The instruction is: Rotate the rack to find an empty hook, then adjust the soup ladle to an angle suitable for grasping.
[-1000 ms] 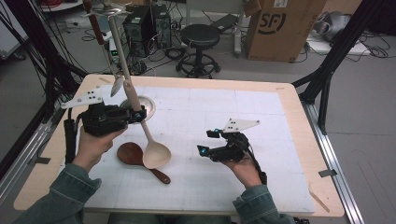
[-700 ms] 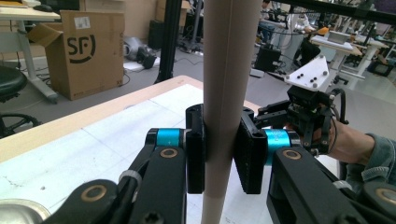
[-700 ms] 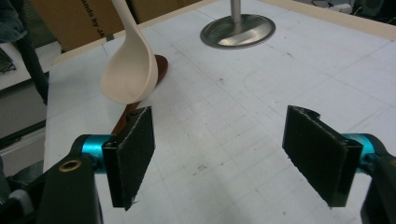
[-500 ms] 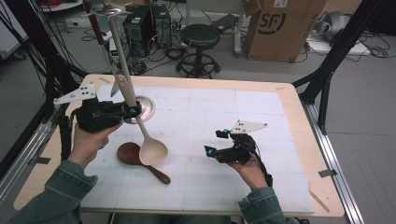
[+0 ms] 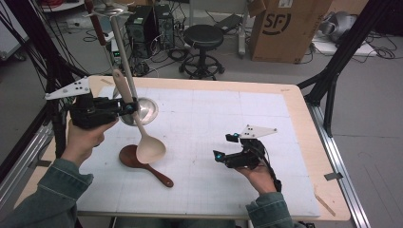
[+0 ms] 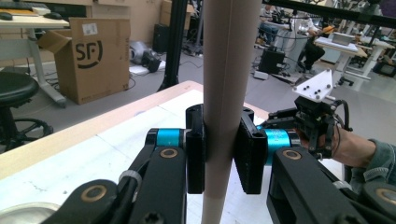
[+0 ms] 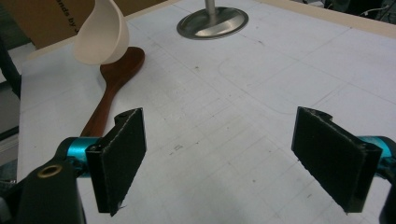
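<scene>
My left gripper [image 5: 127, 108] is shut on the handle of a pale wooden spoon [image 5: 150, 149]. The spoon hangs tilted, bowl down, just over the white mat. In the left gripper view the jaws clamp the pale handle [image 6: 224, 116] from both sides. A dark brown wooden spoon [image 5: 142, 164] lies flat on the mat, its bowl partly under the pale one. My right gripper [image 5: 223, 153] is held open and empty over the mat's right half. In the right gripper view the pale spoon's bowl [image 7: 102, 37] hovers above the dark spoon [image 7: 112, 86], well ahead of the open right gripper [image 7: 233, 161].
A round metal stand base [image 5: 145, 110] sits at the mat's far left, its pole [image 5: 119, 42] rising to a top ring where a red-handled utensil [image 5: 97, 26] hangs. The white mat [image 5: 214, 118] covers most of the wooden table. A stool and a cardboard box stand beyond.
My left gripper has lifted the pale spoon slightly and drawn it a little towards the stand. My right gripper has drifted to the right, still open.
</scene>
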Tool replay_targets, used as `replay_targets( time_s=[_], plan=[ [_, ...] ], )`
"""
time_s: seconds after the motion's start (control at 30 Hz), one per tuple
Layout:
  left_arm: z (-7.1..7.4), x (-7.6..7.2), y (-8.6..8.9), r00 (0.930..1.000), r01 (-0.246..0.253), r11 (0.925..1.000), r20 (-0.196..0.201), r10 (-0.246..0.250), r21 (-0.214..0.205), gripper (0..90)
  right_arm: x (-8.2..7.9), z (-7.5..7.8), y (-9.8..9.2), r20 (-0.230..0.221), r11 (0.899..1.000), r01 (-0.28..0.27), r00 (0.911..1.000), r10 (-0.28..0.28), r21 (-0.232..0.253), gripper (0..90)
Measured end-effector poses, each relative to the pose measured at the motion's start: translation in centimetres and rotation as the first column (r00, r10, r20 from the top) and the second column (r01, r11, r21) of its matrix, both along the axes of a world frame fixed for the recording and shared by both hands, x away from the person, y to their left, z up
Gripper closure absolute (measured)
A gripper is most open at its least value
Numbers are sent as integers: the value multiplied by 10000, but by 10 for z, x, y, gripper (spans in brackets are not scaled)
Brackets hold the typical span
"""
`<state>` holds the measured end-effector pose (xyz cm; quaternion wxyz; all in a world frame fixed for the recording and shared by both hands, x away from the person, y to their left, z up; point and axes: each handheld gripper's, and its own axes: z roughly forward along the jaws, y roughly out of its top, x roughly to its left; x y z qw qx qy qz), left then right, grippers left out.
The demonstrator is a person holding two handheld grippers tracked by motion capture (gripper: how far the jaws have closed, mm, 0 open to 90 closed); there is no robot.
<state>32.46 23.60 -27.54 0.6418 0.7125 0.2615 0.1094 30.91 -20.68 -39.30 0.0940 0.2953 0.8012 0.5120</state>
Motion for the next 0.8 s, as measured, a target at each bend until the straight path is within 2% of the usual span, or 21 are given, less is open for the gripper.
replay_targets(
  time_s=[0.4,0.8],
  plan=[
    [16,11,11,9999,-102,9999,102,101,126,762,0,-1,-6,-60,9996,237,9997,-236,181,159],
    [22,29,12,10000,-20,9998,73,19,179,762,2,-6,-12,-193,9983,488,9986,-483,304,155]
  ],
)
